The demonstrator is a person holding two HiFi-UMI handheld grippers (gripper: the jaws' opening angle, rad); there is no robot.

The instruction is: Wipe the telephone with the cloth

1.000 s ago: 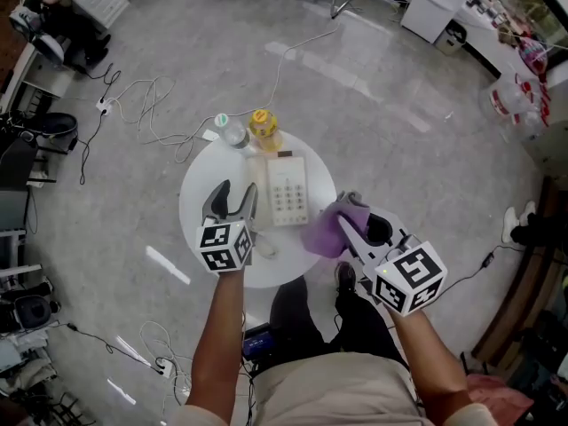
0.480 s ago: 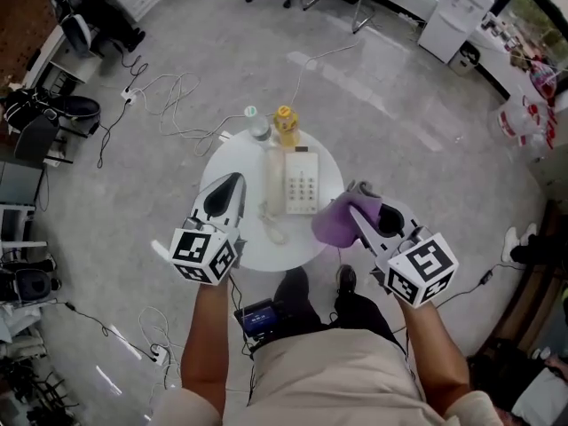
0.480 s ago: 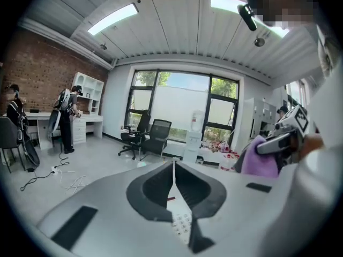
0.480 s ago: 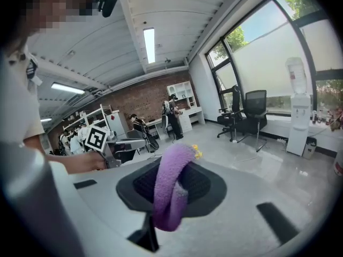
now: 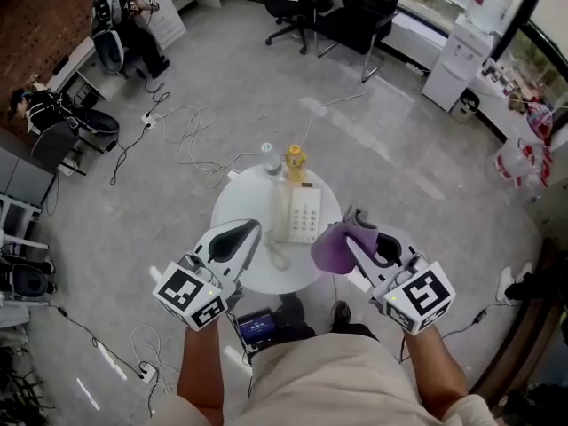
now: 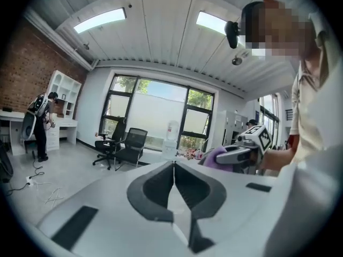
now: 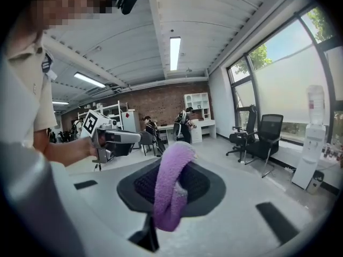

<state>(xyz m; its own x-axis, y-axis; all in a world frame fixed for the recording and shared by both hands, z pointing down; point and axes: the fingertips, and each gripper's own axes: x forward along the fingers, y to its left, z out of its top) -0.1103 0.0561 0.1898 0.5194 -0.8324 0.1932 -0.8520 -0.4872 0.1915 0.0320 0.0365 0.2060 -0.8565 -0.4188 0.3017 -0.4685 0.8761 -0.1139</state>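
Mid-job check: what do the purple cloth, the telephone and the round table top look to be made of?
Cloth: soft, fuzzy purple textile, probably microfibre or terry; its nap shows and it folds limply. Telephone: smooth, pale casing with raised keys, likely hard plastic. Table: plain white, smooth top; laminate or painted board, the look leaves it open.

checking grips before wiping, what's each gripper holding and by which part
Right gripper pinches the purple cloth by a bunched fold; left gripper has just closed on nothing.

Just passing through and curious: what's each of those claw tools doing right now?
Left gripper: just closed, nothing between its jaws.
Right gripper: closed on the purple cloth.
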